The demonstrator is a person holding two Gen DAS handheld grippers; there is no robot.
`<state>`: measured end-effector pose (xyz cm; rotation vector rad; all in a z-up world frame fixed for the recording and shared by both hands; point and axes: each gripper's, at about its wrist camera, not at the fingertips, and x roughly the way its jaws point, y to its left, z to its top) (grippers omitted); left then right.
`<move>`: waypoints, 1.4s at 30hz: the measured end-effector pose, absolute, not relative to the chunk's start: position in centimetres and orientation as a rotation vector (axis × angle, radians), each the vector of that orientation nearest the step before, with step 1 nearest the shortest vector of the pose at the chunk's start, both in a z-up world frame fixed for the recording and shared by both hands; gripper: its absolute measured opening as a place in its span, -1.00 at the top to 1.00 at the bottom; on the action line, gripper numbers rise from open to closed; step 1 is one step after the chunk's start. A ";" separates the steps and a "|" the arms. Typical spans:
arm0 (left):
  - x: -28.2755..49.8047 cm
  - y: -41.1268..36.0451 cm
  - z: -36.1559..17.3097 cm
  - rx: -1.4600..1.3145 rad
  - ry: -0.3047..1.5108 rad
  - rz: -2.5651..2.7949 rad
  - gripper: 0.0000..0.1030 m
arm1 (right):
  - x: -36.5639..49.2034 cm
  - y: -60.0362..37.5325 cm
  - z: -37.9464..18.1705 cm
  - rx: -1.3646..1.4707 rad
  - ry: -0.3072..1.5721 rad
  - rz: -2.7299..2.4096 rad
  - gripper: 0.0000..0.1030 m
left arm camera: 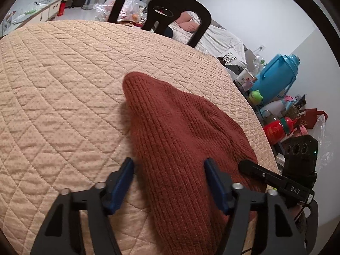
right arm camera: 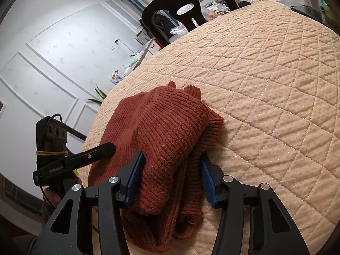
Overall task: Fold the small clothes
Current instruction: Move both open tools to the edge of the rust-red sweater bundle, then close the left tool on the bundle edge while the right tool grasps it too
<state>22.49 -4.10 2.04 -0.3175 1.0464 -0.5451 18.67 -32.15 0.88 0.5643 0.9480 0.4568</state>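
Observation:
A rust-red ribbed knit garment [left arm camera: 180, 131] lies bunched on the quilted peach table cover [left arm camera: 63, 85]. In the left wrist view my left gripper [left arm camera: 169, 165] is open over its near part, the cloth passing between the blue pads without being pinched. In the right wrist view the garment [right arm camera: 170, 131] is folded into a thick bundle, and my right gripper [right arm camera: 173, 159] is open with the bundle lying between its jaws. A finger of the right gripper [left arm camera: 255, 170] shows at the garment's right edge; a finger of the left gripper [right arm camera: 95, 153] shows at its left edge.
A black chair [left arm camera: 170, 14] stands at the table's far side, also in the right wrist view [right arm camera: 187, 6]. A blue jug [left arm camera: 276, 74], red containers [left arm camera: 274, 131] and clutter sit off the table's right edge. A dark phone [right arm camera: 308, 10] lies far right.

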 end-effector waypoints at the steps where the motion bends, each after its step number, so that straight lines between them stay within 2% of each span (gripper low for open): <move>1: 22.5 -4.2 2.1 -0.318 1.046 -0.548 -0.22 | 18.7 -32.2 0.9 0.566 0.948 0.457 0.06; 9: 22.3 -4.5 2.2 -0.294 1.040 -0.552 -0.02 | 18.5 -32.0 1.0 0.565 0.940 0.458 0.17; 17: 21.6 -4.7 2.9 -0.256 1.010 -0.533 0.18 | 18.0 -31.3 1.7 0.534 0.920 0.432 0.36; 25: 20.8 -4.2 3.9 -0.236 0.990 -0.519 0.25 | 17.5 -30.6 2.7 0.512 0.905 0.413 0.43; 42: 18.3 -0.5 6.3 -0.241 0.928 -0.466 0.26 | 17.1 -26.4 5.6 0.455 0.858 0.475 0.44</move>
